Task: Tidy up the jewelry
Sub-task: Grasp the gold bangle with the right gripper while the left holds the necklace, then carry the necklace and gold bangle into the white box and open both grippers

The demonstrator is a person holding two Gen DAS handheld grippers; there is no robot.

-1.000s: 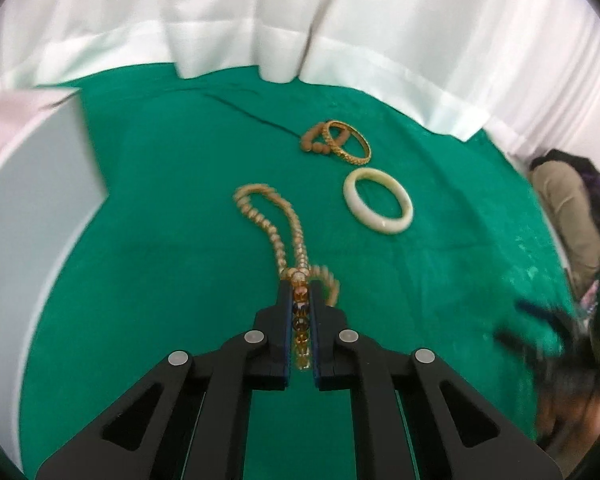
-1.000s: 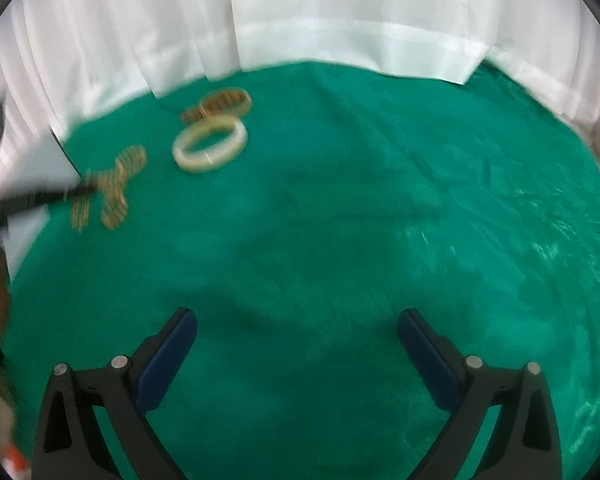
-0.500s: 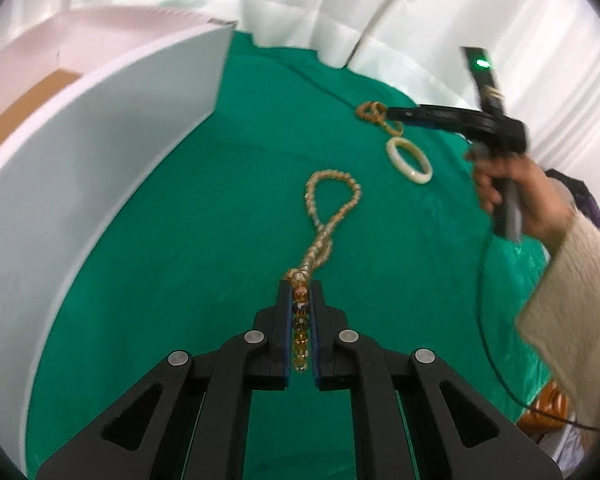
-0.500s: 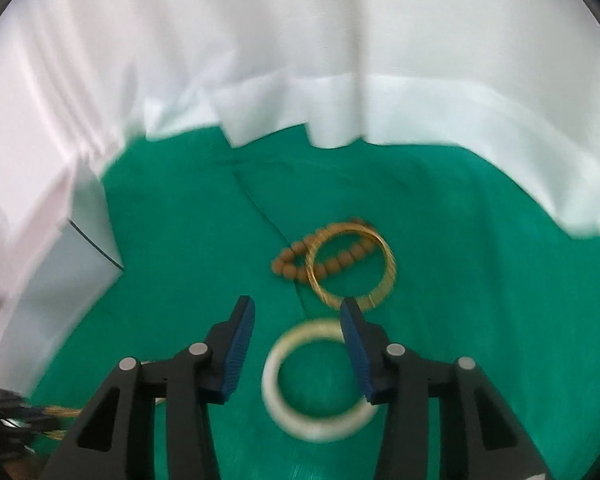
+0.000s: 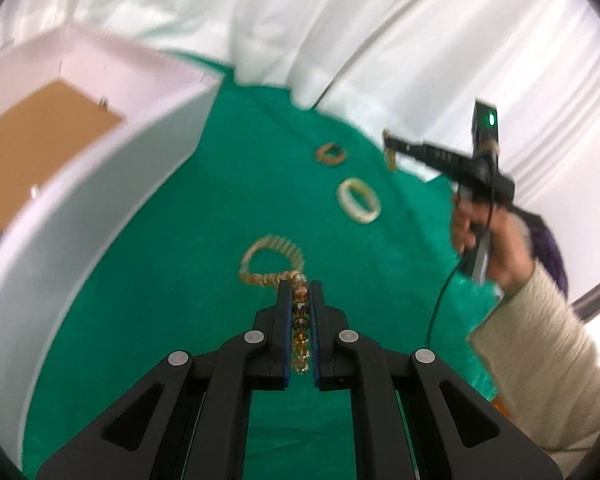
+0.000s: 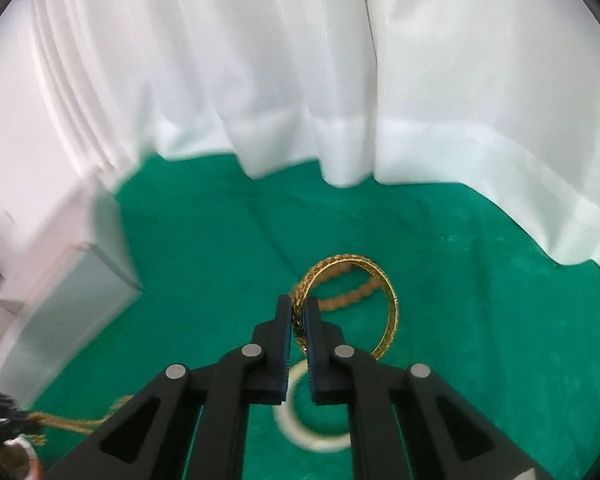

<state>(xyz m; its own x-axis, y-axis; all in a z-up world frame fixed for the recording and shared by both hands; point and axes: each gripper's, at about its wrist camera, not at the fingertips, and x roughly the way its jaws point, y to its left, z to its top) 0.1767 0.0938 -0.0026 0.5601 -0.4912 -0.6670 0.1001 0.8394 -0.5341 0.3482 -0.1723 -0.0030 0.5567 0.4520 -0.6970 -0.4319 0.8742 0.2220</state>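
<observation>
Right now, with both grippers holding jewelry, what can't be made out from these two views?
- Box interior, left wrist view: near wall and frame edge hide most of it.
- White bangle, right wrist view: right gripper, shut on the gold bangle, covers much of it.
- Brown bead bracelet: partly behind that bangle.
- Necklace: the far loop is motion-blurred, and the left gripper hides the clamped end.

The left hand-held gripper (image 5: 299, 300) is matte black plastic, with two narrow fingers lined with blue ribbed pads (image 5: 286, 332) and four round silver screws (image 5: 253, 336). The right hand-held gripper (image 6: 298, 316) has the same build. At 3 o'clock, the right hand (image 5: 496, 240) shows bare skin, a cream knitted sleeve (image 5: 540, 344), a thin black cable (image 5: 440, 300) and a green light (image 5: 491, 120).
</observation>
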